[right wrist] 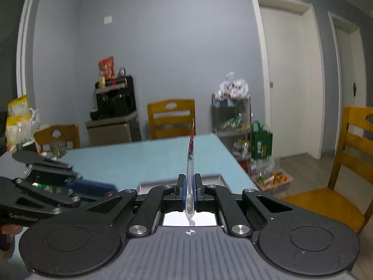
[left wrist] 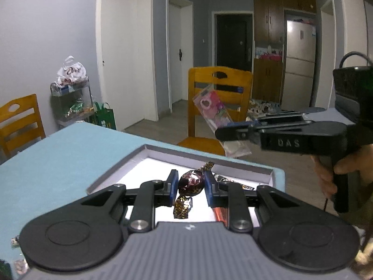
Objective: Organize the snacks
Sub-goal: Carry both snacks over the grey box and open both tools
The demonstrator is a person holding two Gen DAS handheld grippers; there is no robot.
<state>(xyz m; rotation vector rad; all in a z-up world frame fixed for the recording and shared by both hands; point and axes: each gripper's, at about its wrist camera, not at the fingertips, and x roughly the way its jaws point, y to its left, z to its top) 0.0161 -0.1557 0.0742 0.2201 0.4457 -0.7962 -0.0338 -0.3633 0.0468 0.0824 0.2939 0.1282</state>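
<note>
My left gripper (left wrist: 191, 184) is shut on a dark foil-wrapped candy (left wrist: 190, 183), held above a shallow grey box (left wrist: 121, 168) with a white floor on the blue table. More wrapped sweets (left wrist: 235, 183) lie in the box behind the right finger. My right gripper (left wrist: 223, 134) reaches in from the right, shut on a flat clear packet with pink print (left wrist: 213, 109) that sticks up and hangs below the jaws. In the right wrist view the right gripper (right wrist: 189, 186) pinches that packet (right wrist: 191, 147) edge-on, and the left gripper (right wrist: 93, 187) shows at the left.
Wooden chairs (left wrist: 220, 93) stand around the blue table (left wrist: 58, 161). A wire rack with snack bags (left wrist: 71, 93) and a green bag (left wrist: 105, 116) stand by the wall. A hand (left wrist: 331, 175) grips the right tool. A crate of snacks (right wrist: 272, 179) sits on the floor.
</note>
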